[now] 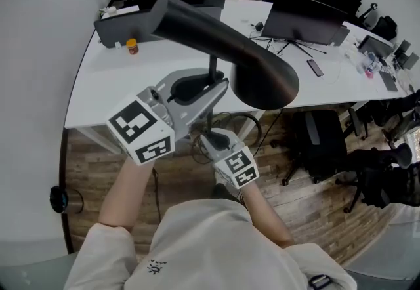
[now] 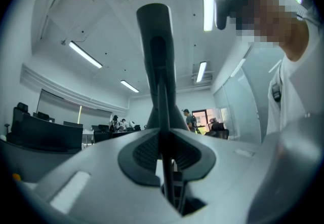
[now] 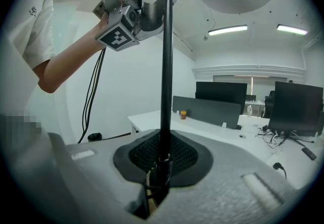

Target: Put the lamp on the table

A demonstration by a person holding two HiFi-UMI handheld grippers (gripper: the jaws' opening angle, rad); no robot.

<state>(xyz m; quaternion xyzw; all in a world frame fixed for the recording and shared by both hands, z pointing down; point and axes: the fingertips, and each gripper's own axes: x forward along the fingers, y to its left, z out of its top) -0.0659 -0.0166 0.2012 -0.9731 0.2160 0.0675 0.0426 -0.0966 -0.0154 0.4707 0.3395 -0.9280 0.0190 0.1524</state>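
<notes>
Lamp (image 1: 223, 46) held in the air, not yet set down. Left gripper (image 1: 211, 88) clamps the upper pole, right gripper (image 1: 210, 132) the lower pole. Table (image 1: 157, 62) at 12 o'clock; placing remains.

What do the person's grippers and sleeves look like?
The left gripper and right gripper are light grey with dark pads; each carries a white cube with black square markers. Black cables hang from the left one. The sleeves are short, cream.

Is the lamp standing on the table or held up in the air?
Held up. The left gripper and right gripper are both shut on the lamp's pole, and the table lies ahead of it, lower down.
</notes>
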